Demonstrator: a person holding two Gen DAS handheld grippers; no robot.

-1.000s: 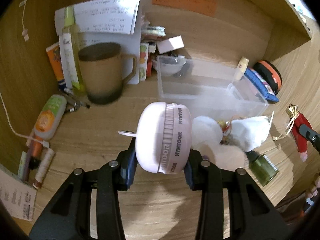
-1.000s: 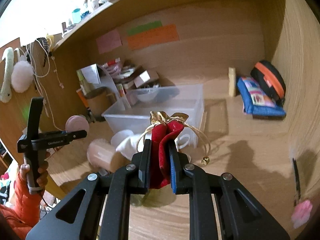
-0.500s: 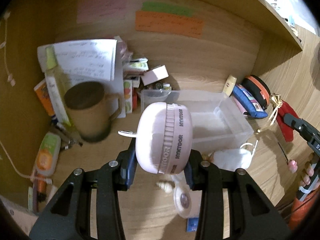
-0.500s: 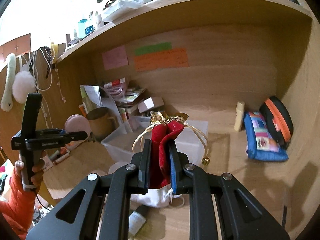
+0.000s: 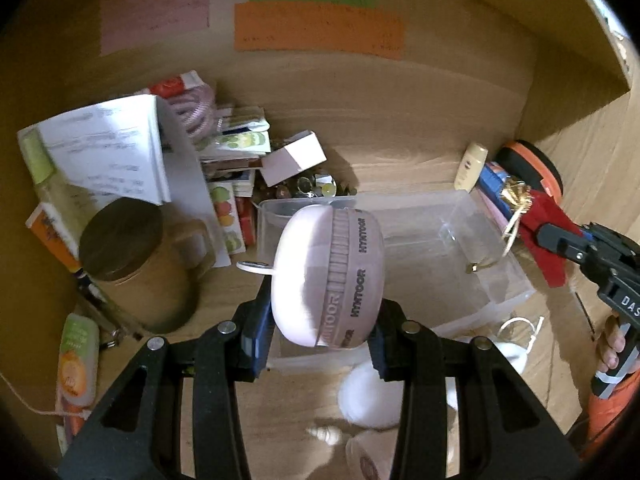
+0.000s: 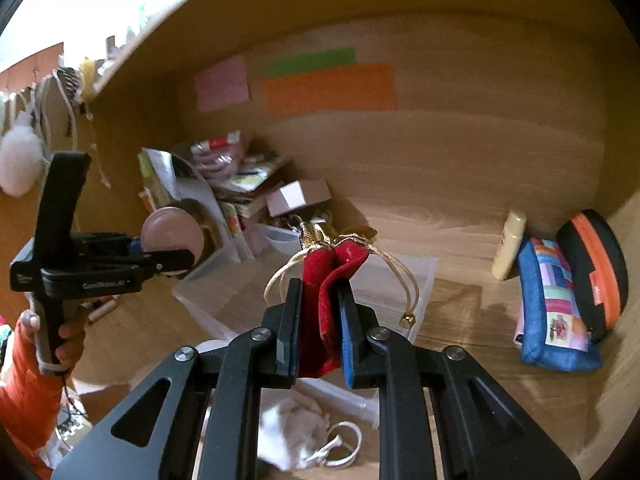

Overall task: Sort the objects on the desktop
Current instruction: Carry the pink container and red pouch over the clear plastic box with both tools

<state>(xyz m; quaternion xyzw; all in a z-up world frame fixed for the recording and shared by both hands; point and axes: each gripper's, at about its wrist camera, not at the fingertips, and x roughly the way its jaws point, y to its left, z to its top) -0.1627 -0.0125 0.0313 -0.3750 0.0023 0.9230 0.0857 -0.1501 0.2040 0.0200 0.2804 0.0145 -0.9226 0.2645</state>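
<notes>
Both hands nearer clear bin (image 5: pixel 460 264), left jaws clamp pink case (image 5: pixel 328 276) — right pinch red pouch (image 6: pixel 324 304)

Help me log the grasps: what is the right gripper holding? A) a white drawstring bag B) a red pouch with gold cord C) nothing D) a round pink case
B: the right gripper is shut on the red pouch, gold cord dangling; the pink case sits in the left gripper.

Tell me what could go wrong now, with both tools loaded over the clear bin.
The left tool pinches only the lower rim of the round pink case, so it could pivot or slip out. The red pouch in the right tool trails a gold cord that could snag the clear bin wall.
</notes>
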